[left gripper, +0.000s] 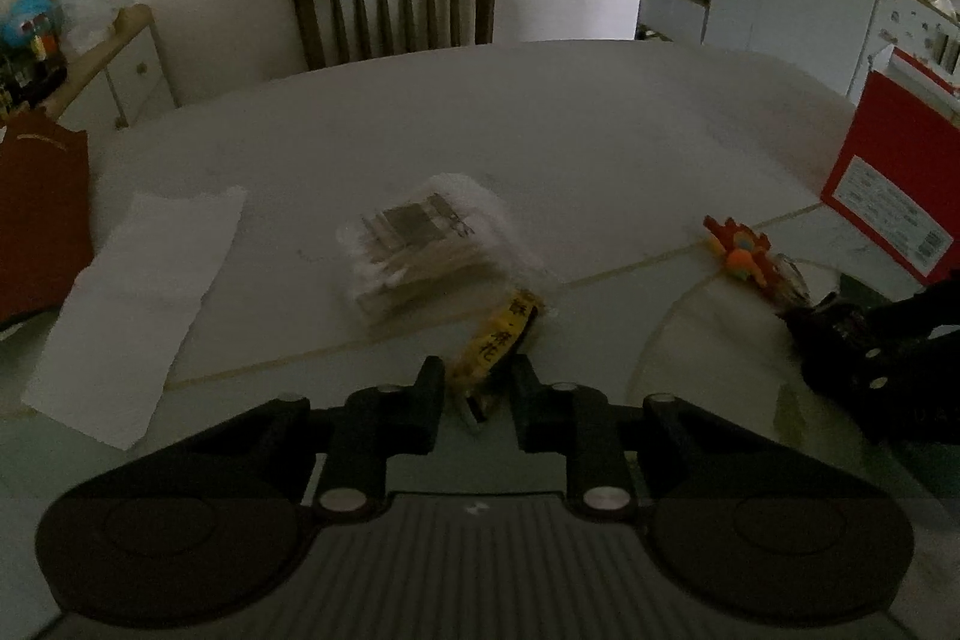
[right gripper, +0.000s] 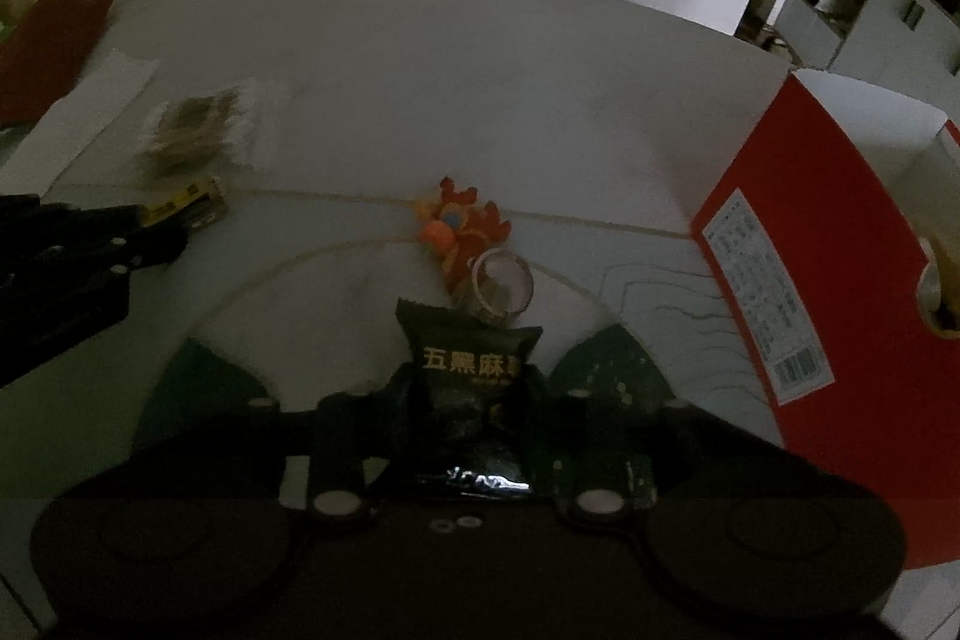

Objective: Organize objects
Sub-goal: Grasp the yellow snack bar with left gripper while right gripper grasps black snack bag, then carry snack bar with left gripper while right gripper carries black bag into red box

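Observation:
My left gripper point(left gripper: 478, 394) is low over the table, shut on a narrow yellow-and-black packet point(left gripper: 501, 337) that sticks out forward between the fingers. In the right wrist view, that gripper point(right gripper: 174, 235) is at the left with the yellow packet point(right gripper: 180, 207) at its tips. My right gripper point(right gripper: 471, 391) is shut on a black snack packet point(right gripper: 468, 370) with gold characters, held upright. Just beyond it lie a clear ring-shaped roll point(right gripper: 501, 289) and an orange toy charm point(right gripper: 459, 229). A clear bag of wooden sticks point(left gripper: 426, 250) lies mid-table.
An open red box point(right gripper: 810, 250) stands at the right with a tape roll point(right gripper: 939, 292) inside. At the left lie a white paper sheet point(left gripper: 138, 304) and a dark red bag point(left gripper: 36, 220). A wooden chair point(left gripper: 396, 4) is behind the round table point(left gripper: 540, 112).

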The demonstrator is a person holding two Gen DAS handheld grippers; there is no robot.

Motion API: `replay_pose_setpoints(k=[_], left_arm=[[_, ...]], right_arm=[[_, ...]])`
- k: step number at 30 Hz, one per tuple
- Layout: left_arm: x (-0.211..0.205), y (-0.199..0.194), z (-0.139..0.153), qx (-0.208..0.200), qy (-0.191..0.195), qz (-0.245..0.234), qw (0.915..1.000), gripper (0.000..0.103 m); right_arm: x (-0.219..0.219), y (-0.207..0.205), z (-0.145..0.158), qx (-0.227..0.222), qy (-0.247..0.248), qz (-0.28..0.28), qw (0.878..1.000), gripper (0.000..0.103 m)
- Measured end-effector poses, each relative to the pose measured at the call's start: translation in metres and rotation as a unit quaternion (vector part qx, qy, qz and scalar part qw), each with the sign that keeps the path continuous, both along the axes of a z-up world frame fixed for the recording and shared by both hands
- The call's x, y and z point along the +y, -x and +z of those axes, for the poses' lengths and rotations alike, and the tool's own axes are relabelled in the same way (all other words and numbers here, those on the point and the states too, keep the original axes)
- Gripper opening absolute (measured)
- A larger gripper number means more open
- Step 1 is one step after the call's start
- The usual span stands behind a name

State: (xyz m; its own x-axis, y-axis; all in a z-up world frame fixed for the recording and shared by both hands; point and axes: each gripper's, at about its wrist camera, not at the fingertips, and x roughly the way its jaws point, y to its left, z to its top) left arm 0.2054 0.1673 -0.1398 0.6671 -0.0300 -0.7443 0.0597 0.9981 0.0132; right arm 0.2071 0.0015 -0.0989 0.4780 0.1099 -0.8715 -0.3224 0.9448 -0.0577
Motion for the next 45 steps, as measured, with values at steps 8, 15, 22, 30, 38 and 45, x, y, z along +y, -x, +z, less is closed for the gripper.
replay_pose_setpoints(k=[8, 15, 22, 30, 38, 45], left_arm=[[-0.016, 0.028, 0.010, 0.010, 0.025, -0.022, 0.9994, 0.020], [-0.041, 0.058, 0.024, 0.016, 0.045, -0.048, 0.9977, 0.020], [-0.071, 0.080, 0.048, 0.012, 0.069, -0.071, 0.9950, 0.020], [-0.103, 0.093, 0.075, -0.001, 0.079, -0.088, 0.9929, 0.020], [-0.147, 0.094, 0.101, -0.021, 0.083, -0.103, 0.9910, 0.020], [-0.186, 0.084, 0.115, -0.031, 0.081, -0.110, 0.9902, 0.020]], right_arm=[[-0.022, 0.023, 0.016, 0.009, -0.038, -0.004, 0.999, 0.032], [-0.047, 0.049, 0.038, 0.009, -0.070, -0.015, 0.997, 0.032], [-0.075, 0.073, 0.062, 0.003, -0.093, -0.021, 0.995, 0.032], [-0.107, 0.090, 0.087, -0.005, -0.098, -0.017, 0.995, 0.032], [-0.145, 0.096, 0.112, -0.029, -0.109, -0.006, 0.994, 0.032], [-0.185, 0.086, 0.126, -0.047, -0.118, -0.005, 0.992, 0.032]])
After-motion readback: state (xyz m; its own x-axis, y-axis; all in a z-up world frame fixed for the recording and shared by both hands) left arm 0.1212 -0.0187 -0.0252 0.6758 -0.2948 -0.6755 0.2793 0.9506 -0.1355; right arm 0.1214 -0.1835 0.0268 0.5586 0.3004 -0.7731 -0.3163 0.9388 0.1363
